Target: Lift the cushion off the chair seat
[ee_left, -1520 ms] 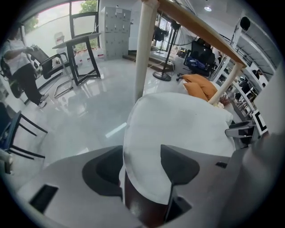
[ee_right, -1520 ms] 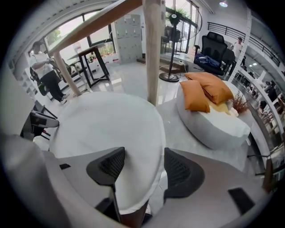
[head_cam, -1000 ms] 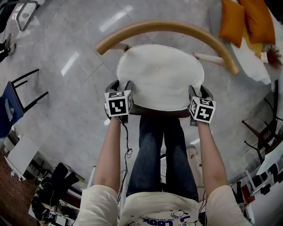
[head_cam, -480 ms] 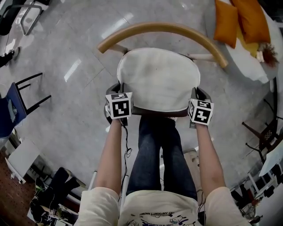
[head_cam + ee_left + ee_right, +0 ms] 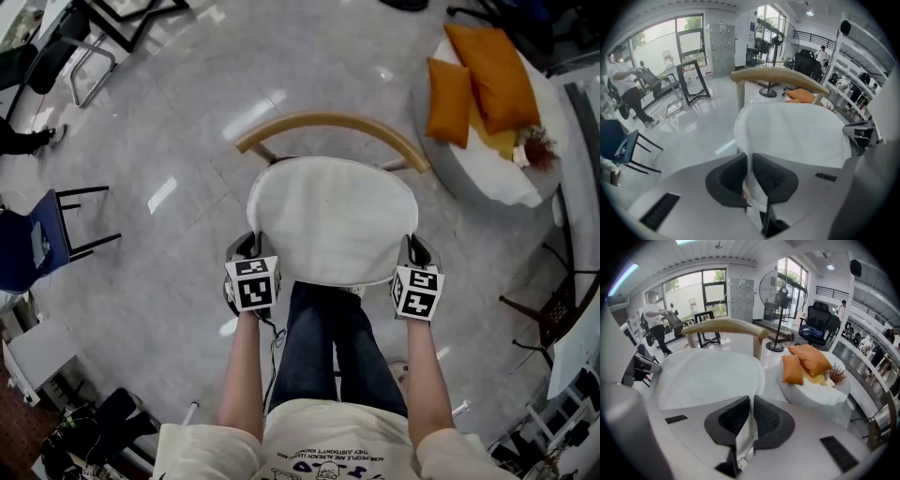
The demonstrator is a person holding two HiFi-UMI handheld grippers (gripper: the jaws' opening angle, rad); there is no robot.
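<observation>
Presently held: cushion (image 5: pixel 333 220), white, rounded, spread over the chair in front of the curved wooden backrest (image 5: pixel 328 124). The seat beneath is wholly hidden, so whether cushion and seat touch cannot be told.

Left gripper (image 5: pixel 251 248): its jaws have just been closing and are clenched on the cushion's near left edge, with fabric pinched between the pads (image 5: pixel 773 178).

Right gripper (image 5: pixel 412 253): its jaws have likewise just been closing and grasp the near right edge.

Person's legs (image 5: pixel 333 347): near side, tops hidden under the cushion.

Orange pillows (image 5: pixel 478 80): far right, on a round white stand (image 5: pixel 487 183).

Blue chair (image 5: pixel 28 248): left, cut off by the edge.
</observation>
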